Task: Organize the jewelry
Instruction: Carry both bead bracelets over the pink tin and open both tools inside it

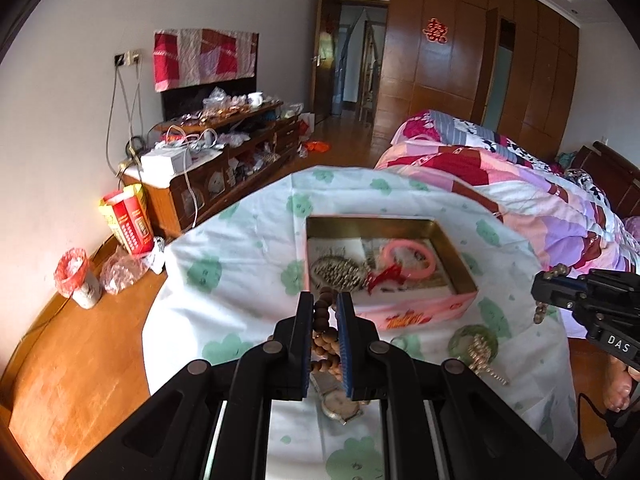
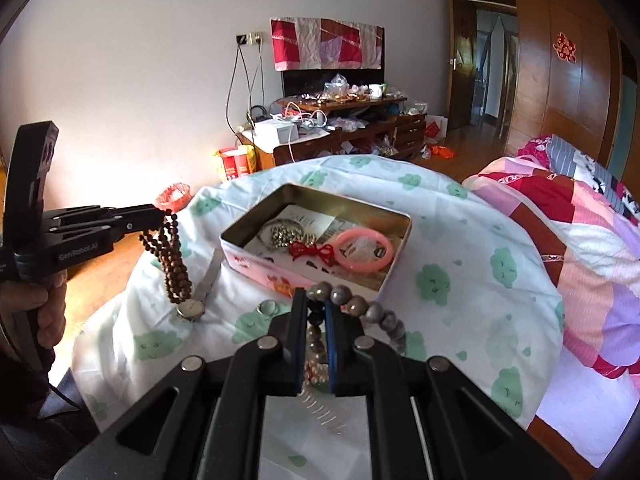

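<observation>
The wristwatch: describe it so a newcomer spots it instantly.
Start at the open pink tin on the cloud-print cloth. Left of it, the wristwatch lies flat beneath the hanging brown bead string. It alone has a round dial and metal band.

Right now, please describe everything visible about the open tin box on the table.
The tin box is rectangular and shallow, lidless, with a golden metal inside and pink printed outer walls. It sits flat on the cloud-print cloth. Inside lie papers, a pink ring, a red cord knot and silvery bead jewelry. Neither gripper touches it.

tongs (image 1: 325, 304): black, blue pads | silver pivot screws | white lettering, possibly "GenRobot.AI" | bare-skinned hand (image 2: 38, 300)
</observation>
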`<control>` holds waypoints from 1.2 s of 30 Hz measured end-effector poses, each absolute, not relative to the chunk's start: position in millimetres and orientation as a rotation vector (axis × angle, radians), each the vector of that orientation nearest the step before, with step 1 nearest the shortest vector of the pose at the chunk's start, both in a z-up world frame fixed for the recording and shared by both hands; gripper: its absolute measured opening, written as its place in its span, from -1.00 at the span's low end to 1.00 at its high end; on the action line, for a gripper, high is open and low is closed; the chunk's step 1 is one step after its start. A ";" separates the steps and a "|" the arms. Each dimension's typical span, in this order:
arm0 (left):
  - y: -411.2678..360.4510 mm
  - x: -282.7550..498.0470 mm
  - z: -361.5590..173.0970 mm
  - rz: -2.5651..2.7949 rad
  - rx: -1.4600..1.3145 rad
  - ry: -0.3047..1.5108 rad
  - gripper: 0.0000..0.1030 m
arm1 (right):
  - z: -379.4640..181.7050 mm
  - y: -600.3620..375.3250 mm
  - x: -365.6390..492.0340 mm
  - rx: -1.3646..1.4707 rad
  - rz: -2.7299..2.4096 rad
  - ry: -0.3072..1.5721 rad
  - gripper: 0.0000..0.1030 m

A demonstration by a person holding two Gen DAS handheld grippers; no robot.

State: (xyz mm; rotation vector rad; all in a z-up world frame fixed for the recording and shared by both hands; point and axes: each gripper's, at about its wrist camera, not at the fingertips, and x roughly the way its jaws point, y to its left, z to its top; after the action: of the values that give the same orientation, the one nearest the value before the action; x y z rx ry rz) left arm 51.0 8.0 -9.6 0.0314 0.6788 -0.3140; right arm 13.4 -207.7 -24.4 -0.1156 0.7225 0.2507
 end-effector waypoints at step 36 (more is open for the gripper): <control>-42.7 161.6 -21.4 -0.255 0.183 0.722 -0.78 | -81.8 -197.2 146.5 -0.173 0.252 0.851 -0.79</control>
State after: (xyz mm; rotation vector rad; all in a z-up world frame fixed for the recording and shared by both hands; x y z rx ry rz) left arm 161.6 -42.7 -21.4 0.1834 0.7218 -0.2553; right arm 146.5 -197.2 -81.8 -0.1730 0.8506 0.2519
